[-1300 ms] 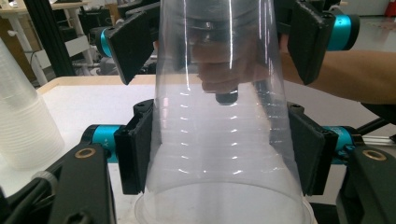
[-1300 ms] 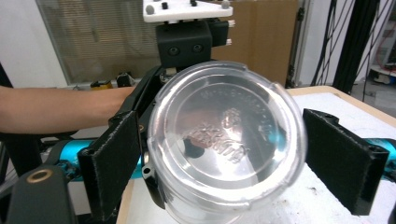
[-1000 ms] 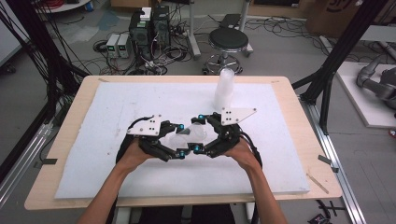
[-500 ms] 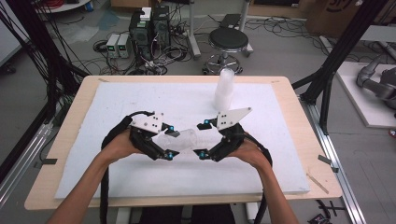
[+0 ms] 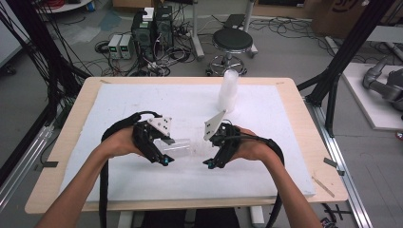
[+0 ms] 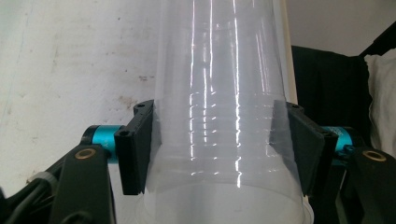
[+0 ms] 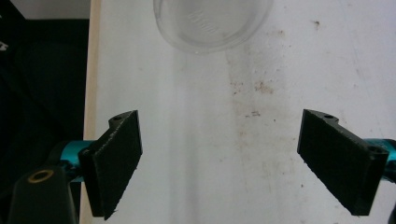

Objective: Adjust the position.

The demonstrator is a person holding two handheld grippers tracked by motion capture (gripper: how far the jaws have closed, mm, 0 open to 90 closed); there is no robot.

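- Left hand-held gripper [image 6: 217, 154] pinches a clear plastic cup [image 6: 219, 116] (lying sideways) above the worktop [image 5: 266, 180].
- Right hand-held gripper [image 7: 240, 158] spread wide, nothing between its pads.

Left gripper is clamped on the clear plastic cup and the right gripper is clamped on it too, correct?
Not quite. The left gripper is shut on the clear plastic cup, but the right gripper is open, with nothing between its jaws; the right gripper view shows this.
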